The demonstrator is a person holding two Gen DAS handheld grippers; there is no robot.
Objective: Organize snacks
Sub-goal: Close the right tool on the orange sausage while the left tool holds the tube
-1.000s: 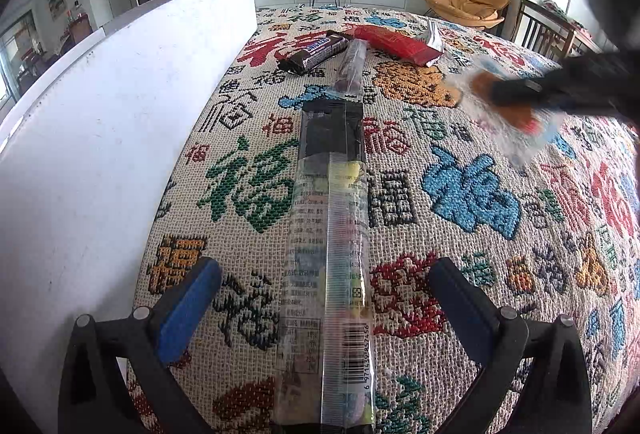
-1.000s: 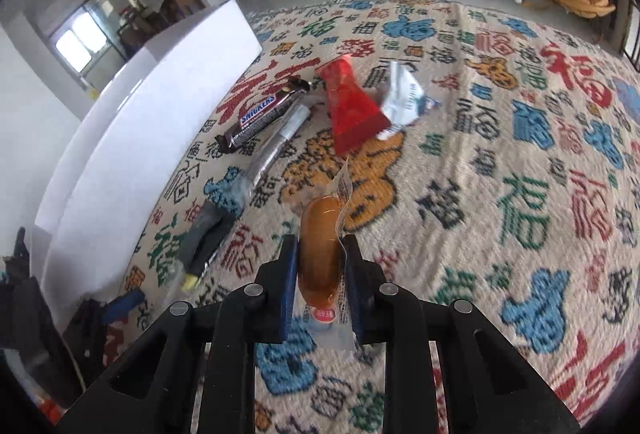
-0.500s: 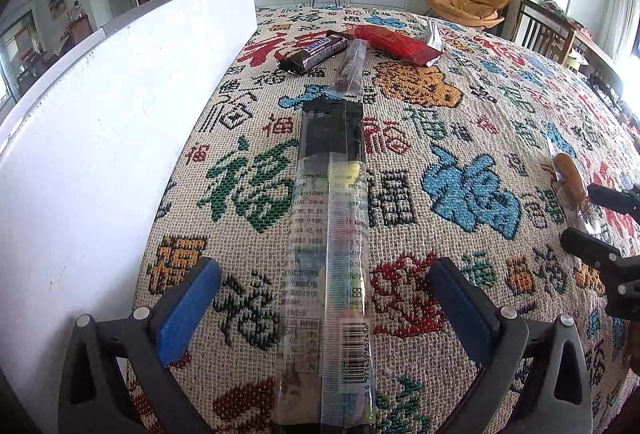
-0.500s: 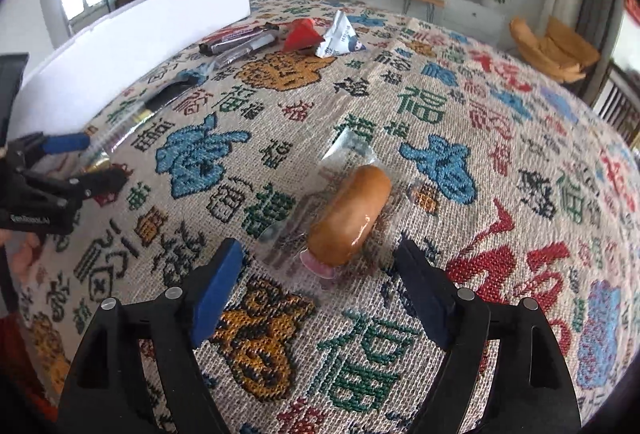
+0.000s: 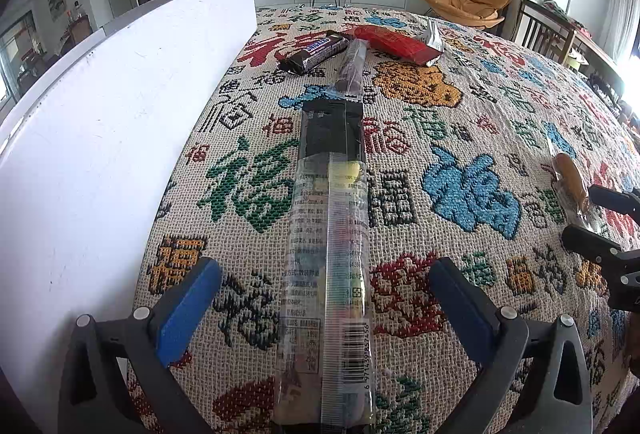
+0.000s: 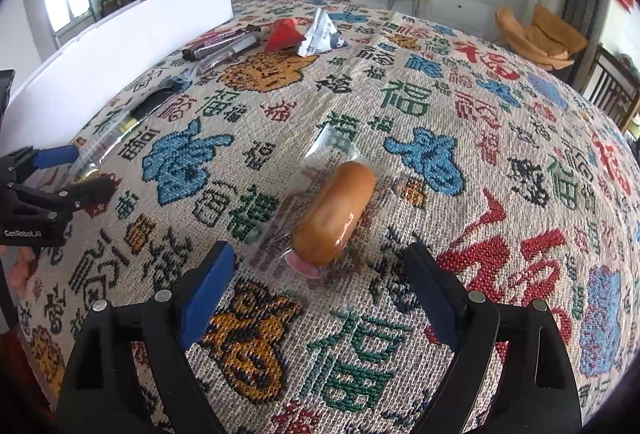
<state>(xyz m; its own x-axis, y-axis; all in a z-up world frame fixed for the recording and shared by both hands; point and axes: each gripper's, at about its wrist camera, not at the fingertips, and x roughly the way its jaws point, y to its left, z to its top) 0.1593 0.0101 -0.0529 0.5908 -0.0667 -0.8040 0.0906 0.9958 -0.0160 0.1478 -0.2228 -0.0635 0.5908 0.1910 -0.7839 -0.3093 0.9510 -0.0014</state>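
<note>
On a tabletop (image 6: 500, 162) under a patterned cloth, both claws stand wide and empty: the left claw (image 5: 320, 306) straddles a long clear-wrapped snack (image 5: 330, 234), and the right claw (image 6: 316, 282), its jaws just opened, straddles a wrapped sausage (image 6: 334, 212) lying free. Likely risk: either claw, closing, could pinch only slippery film and drop its snack. I count six snacks: the long pack, a thin stick (image 5: 352, 68), a chocolate bar (image 5: 314, 54), a red packet (image 5: 396, 44), a silver pouch (image 6: 320, 34) and the sausage.

A sausage (image 6: 334, 212) in a clear wrapper lies flat on the patterned worktop (image 6: 500, 162), well apart from the rest. A long clear-and-black snack pack (image 5: 330, 234) lies lengthwise near the white board edge. Farther along sit a Snickers bar (image 5: 314, 54), a slim dark stick pack (image 5: 352, 68), a red packet (image 5: 396, 43) and a silver packet (image 6: 322, 34), clustered together.
</note>
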